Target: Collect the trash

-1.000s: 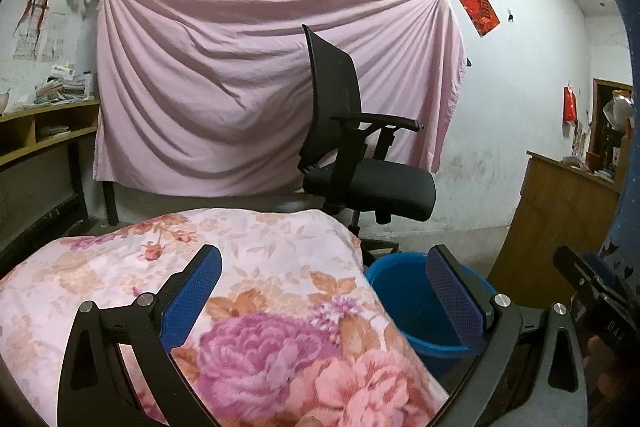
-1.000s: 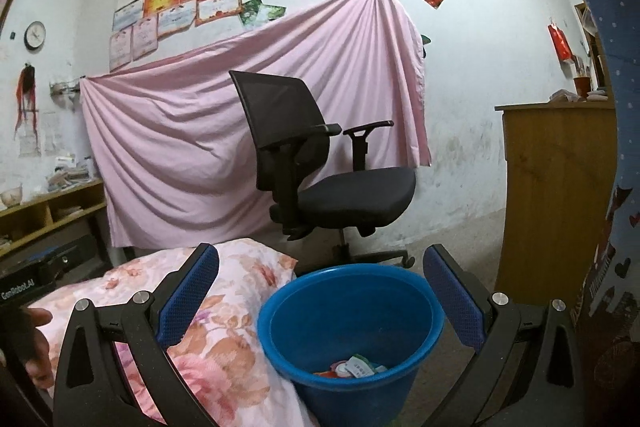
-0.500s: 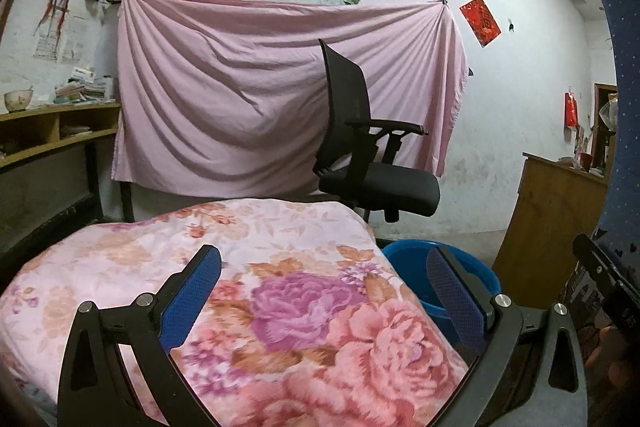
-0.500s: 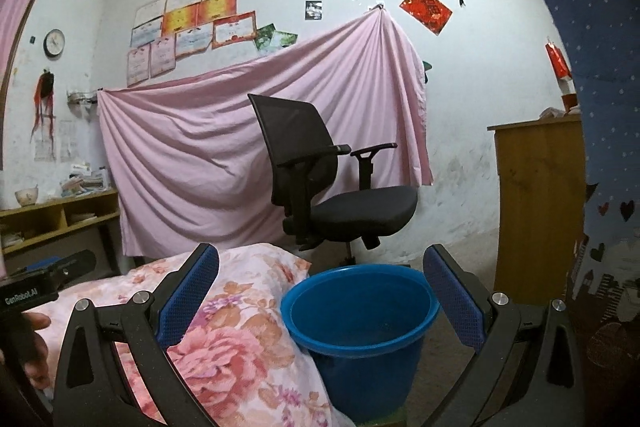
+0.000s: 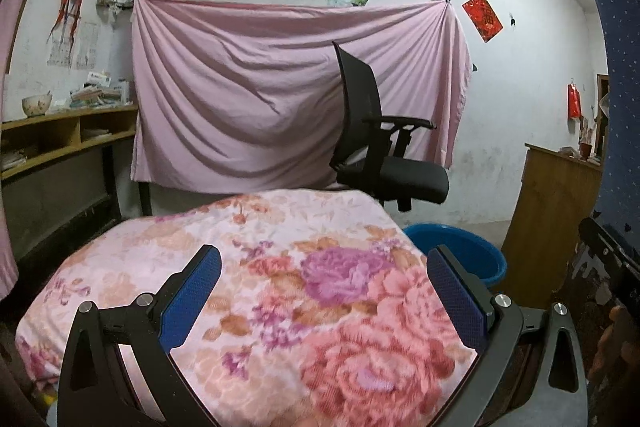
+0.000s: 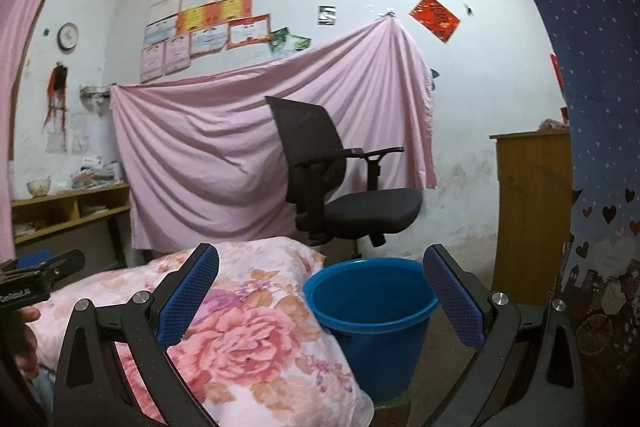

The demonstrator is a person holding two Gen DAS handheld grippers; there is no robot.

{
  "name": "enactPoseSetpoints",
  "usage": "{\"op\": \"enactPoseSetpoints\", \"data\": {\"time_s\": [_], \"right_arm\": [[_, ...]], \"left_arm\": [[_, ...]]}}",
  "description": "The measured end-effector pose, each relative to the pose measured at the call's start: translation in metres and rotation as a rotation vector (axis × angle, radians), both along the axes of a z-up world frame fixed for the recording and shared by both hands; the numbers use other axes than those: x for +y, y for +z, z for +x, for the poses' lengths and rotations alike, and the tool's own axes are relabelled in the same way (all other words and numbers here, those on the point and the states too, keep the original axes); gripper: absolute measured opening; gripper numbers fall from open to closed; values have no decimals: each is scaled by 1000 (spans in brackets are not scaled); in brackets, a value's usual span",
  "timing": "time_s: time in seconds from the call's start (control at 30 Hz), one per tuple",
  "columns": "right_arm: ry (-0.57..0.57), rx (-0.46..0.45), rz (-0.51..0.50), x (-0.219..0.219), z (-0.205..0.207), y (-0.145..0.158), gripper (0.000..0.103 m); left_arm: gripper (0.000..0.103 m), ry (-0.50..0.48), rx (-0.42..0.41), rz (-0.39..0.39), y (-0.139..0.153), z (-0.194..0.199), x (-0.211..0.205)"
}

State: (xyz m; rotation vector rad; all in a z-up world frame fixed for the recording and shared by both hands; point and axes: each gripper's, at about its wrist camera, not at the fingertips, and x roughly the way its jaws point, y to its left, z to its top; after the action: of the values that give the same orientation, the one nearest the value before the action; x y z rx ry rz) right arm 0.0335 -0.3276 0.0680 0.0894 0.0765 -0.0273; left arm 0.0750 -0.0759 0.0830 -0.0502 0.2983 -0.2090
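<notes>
Your grippers over the floral quilt and blue bucket

Your left gripper (image 5: pixel 324 287) and right gripper (image 6: pixel 320 285) both gape wide, empty, above the pink floral quilt (image 5: pixel 256 267) beside the round blue plastic bucket (image 6: pixel 372 311).

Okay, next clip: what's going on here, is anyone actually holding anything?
No. A person holds a gripper in each hand, and both the left gripper and the right gripper are open with nothing between the fingers. They hang over a flowered quilt, facing a black office chair. A blue bucket stands beside the quilt, right in front of the right gripper. No trash is visible on the quilt.
</notes>
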Motion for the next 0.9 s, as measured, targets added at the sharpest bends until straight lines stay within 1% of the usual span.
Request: {"op": "enactPoseSetpoints", "data": {"time_s": [0.17, 0.4, 0.63, 0.77, 0.9], "right_arm": [[-2, 12, 2, 11, -15, 0, 103], [-19, 27, -13, 33, -43, -3, 103], [-44, 39, -18, 56, -63, -9, 103], [-33, 35, -33, 71, -74, -14, 103], [-14, 36, -57, 81, -83, -17, 103]], "left_arm": [[101, 1, 24, -5, -10, -19, 12], [101, 22, 41, -32, -16, -42, 32], [101, 31, -2, -58, -23, -77, 50], [101, 35, -17, -27, -31, -93, 53], [101, 43, -40, -10, -33, -101, 56]]}}
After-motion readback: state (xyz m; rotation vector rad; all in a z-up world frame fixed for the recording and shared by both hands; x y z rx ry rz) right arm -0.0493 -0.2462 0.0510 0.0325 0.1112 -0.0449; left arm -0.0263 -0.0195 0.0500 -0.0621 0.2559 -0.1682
